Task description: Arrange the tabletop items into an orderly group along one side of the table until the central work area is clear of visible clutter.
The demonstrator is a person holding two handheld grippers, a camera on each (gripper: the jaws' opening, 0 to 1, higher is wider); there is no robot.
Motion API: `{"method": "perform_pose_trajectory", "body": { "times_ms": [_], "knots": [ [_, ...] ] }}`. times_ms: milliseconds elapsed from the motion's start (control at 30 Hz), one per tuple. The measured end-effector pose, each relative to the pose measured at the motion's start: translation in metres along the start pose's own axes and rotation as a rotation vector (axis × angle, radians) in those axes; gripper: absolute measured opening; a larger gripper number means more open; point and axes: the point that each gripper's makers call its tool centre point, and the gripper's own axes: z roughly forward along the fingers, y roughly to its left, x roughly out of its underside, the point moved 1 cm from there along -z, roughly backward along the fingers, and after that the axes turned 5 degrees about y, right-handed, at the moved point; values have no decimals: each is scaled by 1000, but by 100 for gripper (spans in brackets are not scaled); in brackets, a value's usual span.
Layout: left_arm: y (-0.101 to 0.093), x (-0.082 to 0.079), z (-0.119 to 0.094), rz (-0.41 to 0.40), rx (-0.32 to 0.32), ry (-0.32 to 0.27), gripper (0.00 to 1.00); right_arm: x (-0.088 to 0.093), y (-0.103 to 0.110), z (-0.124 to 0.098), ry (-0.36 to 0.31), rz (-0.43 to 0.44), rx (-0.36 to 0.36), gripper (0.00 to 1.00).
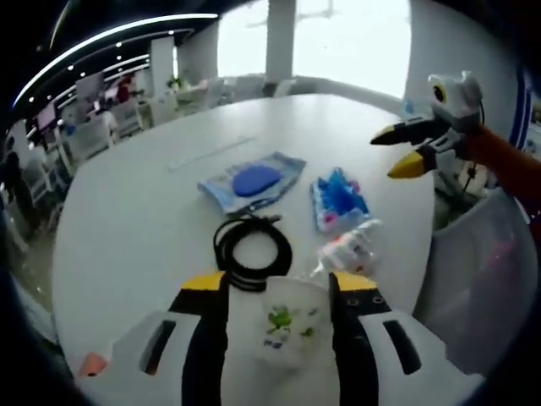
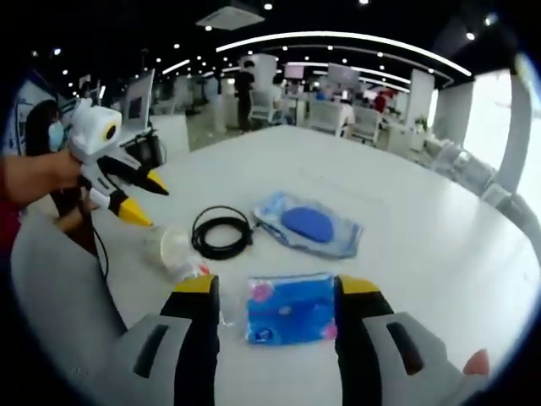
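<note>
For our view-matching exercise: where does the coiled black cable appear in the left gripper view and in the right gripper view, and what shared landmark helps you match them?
Left gripper view: the coiled black cable lies just below centre, just beyond the left jaw's tip.
Right gripper view: the cable lies left of centre, beyond the left jaw.
Shared landmark: the clear bag holding a dark blue oval, just beside the cable on the white table.
</note>
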Motion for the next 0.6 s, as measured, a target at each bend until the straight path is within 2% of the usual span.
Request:
{"method": "perform_pose_trajectory", "body": {
  "times_ms": [233,367,600],
  "knots": [
    [-7,7,-1,25,44,-3,49,2,19,-15,-30,1,-49,58],
    [-15,17,1,51,88,18,50,2,30,-21,-46,0,-89,61],
    [-15,26,4,76,117,28,52,-1,52,-35,-100,-33,-181,77]
  ]
}}
